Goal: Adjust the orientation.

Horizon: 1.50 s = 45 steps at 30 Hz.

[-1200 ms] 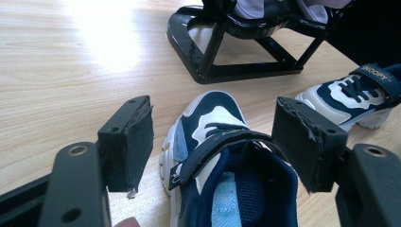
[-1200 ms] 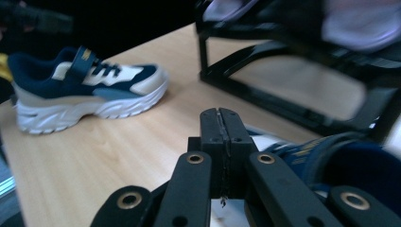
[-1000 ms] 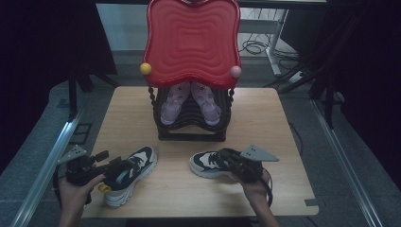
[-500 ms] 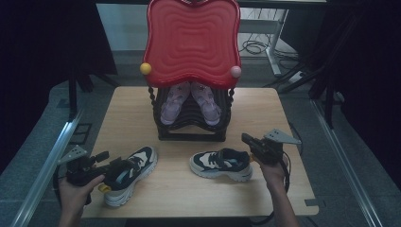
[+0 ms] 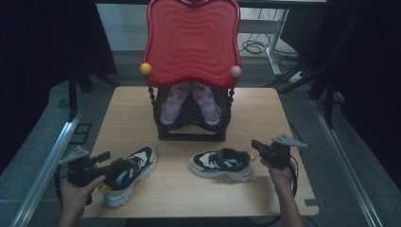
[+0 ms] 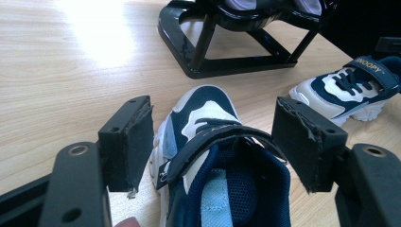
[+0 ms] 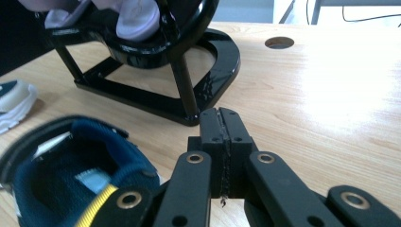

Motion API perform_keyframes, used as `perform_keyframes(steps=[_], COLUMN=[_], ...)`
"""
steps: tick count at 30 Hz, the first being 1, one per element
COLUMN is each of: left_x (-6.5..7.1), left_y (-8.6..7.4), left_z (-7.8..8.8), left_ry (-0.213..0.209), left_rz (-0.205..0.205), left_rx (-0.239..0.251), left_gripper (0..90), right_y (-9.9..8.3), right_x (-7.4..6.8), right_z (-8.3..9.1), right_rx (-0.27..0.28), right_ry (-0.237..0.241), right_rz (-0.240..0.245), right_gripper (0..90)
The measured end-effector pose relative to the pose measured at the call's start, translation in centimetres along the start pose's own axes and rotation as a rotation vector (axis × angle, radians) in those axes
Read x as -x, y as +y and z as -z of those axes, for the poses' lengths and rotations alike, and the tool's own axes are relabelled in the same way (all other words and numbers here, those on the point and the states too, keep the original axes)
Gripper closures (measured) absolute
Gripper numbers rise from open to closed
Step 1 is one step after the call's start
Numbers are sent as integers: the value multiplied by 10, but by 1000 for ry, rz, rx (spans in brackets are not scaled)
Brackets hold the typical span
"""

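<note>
My left gripper (image 6: 213, 146) stands open around the left sneaker's (image 6: 217, 165) heel, cut off below; my right gripper (image 7: 221, 137) is closed, empty.

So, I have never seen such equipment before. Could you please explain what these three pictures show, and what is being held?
A person sits at a wooden table with a hand-held gripper in each hand: two black jaws squeezed by hand. One picture looks down from above; the other two come from cameras riding on each gripper.

The left hand-held gripper stands open, with the heel of a navy and white sneaker between its pads. The right hand-held gripper is shut and holds nothing; it sits beside the second sneaker.

Behind them stands a black rack with pale pink shoes, under a red tray-like top.
</note>
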<state>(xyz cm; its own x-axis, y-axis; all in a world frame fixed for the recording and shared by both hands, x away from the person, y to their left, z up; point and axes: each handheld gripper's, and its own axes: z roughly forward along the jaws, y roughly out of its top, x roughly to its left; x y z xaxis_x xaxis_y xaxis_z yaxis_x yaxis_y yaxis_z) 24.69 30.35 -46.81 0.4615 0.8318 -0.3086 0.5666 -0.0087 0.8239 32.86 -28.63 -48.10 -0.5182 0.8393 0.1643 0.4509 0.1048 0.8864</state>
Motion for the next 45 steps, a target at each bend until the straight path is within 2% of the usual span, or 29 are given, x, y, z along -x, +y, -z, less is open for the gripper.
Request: perform_keyframes(steps=[7,15,21,35,45], left_x=[-1,-1,0,-1,-1], left_y=[-1,-1,-2,-2,-3], left_z=[-2,-2,-4,-5,-6], left_ry=[6,6,3,2,3], left_rz=[4,4,1,3,4], left_rx=[-8,-8,-13,-15,-22], left_gripper=[304,304,304,304,304], right_y=[-9,-16,-19,-23,-27], right_x=[4,-1,-2,-7,-9], right_z=[-1,-6,-6,-7,-3], right_rx=[-21,-38,-37,-51,-45], right_ry=[25,71,94,118,110], right_rz=[5,65,83,89,82], right_gripper=[893,892,893,894,895])
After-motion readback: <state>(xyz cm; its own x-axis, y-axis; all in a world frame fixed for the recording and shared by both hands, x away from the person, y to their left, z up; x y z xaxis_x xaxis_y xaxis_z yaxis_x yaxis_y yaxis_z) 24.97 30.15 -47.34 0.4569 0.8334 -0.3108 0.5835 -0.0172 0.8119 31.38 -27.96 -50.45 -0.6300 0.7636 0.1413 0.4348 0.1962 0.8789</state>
